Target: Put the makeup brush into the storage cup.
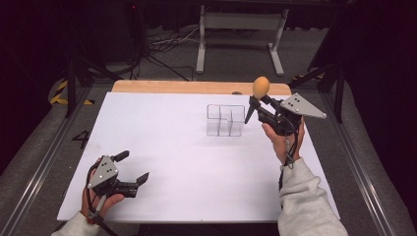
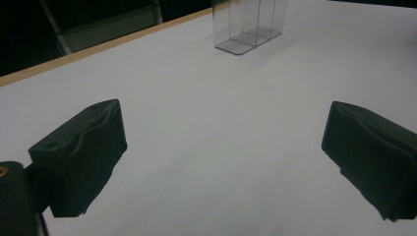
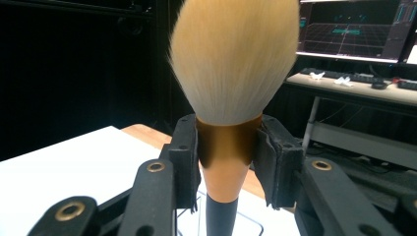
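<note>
A makeup brush point(image 1: 259, 89) with a round tan head, copper collar and dark handle stands upright in the air, just right of a clear divided organizer point(image 1: 225, 119). My right gripper point(image 1: 253, 101) is shut on it. In the right gripper view the pads point(image 3: 184, 157) clamp the copper collar of the makeup brush point(image 3: 232, 64), and the rim of the clear organizer point(image 3: 253, 226) shows below. My left gripper point(image 1: 131, 167) rests low at the near left of the white table point(image 1: 167, 147), open with nothing between its fingers point(image 2: 81, 155); the clear organizer point(image 2: 251, 24) lies far ahead of it.
A wooden strip point(image 1: 196, 87) edges the far side of the table. Beyond it stand a white frame point(image 1: 241, 29) and cables on the floor. In the right gripper view, a desk with monitors point(image 3: 354, 29) stands behind.
</note>
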`<state>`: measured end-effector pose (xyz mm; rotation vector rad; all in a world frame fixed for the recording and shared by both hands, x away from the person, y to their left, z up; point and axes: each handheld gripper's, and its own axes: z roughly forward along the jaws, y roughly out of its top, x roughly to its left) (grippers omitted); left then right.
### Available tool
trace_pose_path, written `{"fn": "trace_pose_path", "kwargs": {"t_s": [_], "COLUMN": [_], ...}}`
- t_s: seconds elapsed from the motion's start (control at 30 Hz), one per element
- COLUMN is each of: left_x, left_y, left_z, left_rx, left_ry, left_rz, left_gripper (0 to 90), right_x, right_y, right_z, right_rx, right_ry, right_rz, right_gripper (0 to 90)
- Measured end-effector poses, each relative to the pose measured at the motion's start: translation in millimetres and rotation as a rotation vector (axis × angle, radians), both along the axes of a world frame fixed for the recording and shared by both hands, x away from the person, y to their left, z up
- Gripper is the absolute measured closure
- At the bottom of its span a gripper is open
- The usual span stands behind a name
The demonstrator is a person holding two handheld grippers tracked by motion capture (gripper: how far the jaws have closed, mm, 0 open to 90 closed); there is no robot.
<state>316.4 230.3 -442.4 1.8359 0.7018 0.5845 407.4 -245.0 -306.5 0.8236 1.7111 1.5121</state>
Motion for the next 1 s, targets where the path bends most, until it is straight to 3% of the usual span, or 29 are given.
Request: {"fn": "trace_pose_path", "kwargs": {"t_s": [0.5, 0.67, 0.77, 0.93, 1.0], "left_x": [-1.2, -1.5, -2.2, -2.4, -2.4], "left_y": [-2.0, -2.0, -3.0, -4.2, -4.1], "left_z": [0.4, 0.5, 0.4, 0.2, 0.2], "left_rx": [0.001, -0.002, -0.007, -0.009, -0.012], "left_ry": [-0.005, -0.007, -0.016, -0.012, -0.012], "left_rz": [-0.018, -0.018, -0.017, -0.027, -0.029], "left_gripper": [3.8, 3.8, 3.8, 3.8, 3.8], "right_x": [24.0, 30.3, 34.2, 40.2, 42.6], "right_y": [13.4, 17.2, 19.4, 25.9, 26.7], "right_z": [10.4, 10.6, 10.1, 7.5, 5.4], "right_rx": [-0.014, -0.045, -0.035, -0.084, -0.072], "right_ry": [0.002, 0.003, 0.01, 0.011, 0.018], "right_rz": [-0.048, -0.064, -0.067, -0.1, -0.097], "right_gripper": [64.3, 64.4, 64.3, 64.3, 64.3]}}
